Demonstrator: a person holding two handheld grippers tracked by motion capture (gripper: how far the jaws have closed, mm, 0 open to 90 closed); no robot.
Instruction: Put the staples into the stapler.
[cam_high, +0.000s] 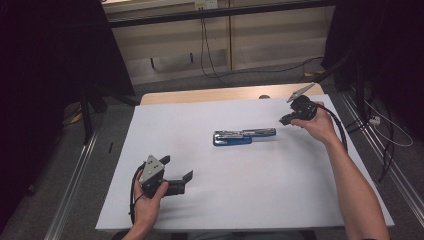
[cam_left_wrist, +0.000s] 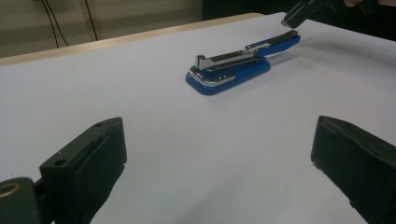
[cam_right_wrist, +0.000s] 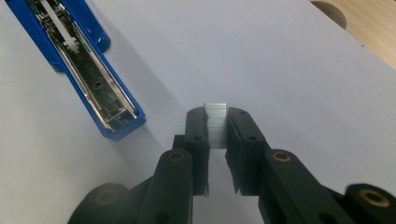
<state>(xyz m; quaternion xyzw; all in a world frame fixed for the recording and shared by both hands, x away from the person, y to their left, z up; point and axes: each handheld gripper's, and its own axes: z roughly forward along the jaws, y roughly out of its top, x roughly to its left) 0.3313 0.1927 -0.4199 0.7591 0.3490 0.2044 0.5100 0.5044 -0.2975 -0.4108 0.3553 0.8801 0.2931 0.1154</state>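
Left claw (cam_high: 177, 176): nearest the camera in the high view, held low over the near left part of the surface, jaws spread wide with nothing between them; the left gripper view looks between them toward the stapler.
Right claw (cam_right_wrist: 217, 125): closed narrow on a strip of staples (cam_right_wrist: 215, 122), which stands pinched by its two flat sides with its top end poking above the jaw tips.
Stapler (cam_high: 243, 136): blue, lying mid-surface, opened out flat so its metal magazine channel faces up; the right claw hangs just off its far right end.
Surface (cam_high: 210, 210): white, with bare wood edge at the back.
Strip handling: light, thin, brittle judging by its look; the glued staples probably snap apart if squeezed hard or bent, so a gentle side pinch near the middle suits it.
Stapler handling: stiff, heavier, smooth painted plastic and steel, likely to slide when pushed; the base end is the best place to hold it steady.
Channel fit: narrow; whether it already holds staples I cannot tell from this angle.
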